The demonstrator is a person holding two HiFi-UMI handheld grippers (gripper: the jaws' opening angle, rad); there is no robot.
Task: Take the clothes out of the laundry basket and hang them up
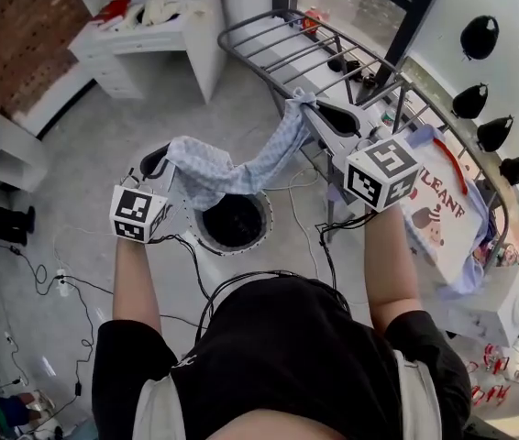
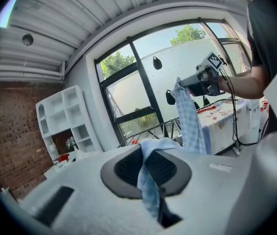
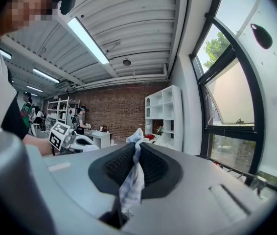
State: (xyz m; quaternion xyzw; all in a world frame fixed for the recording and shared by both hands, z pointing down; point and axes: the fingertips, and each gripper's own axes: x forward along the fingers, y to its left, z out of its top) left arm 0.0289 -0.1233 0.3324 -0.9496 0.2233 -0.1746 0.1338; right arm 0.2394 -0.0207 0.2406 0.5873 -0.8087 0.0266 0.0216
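Cloth (image 1: 214, 172), blue check: slung between both tongs above basket (image 1: 206, 238), its right end by rack (image 1: 252, 20). Left tongs (image 2: 146, 153) were clamped on one end and right tongs (image 3: 133, 155) on the other, each on a narrow fold. Risks: an end could slip free if pulled taut; the sagging middle could bunch or snag on a rail; a released cloth would likely fall back into the basket.

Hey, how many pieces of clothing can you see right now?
2. A blue checked cloth stretches between the left gripper and right gripper, both shut on it; a white printed garment hangs on the drying rack. The dark basket may hide more.
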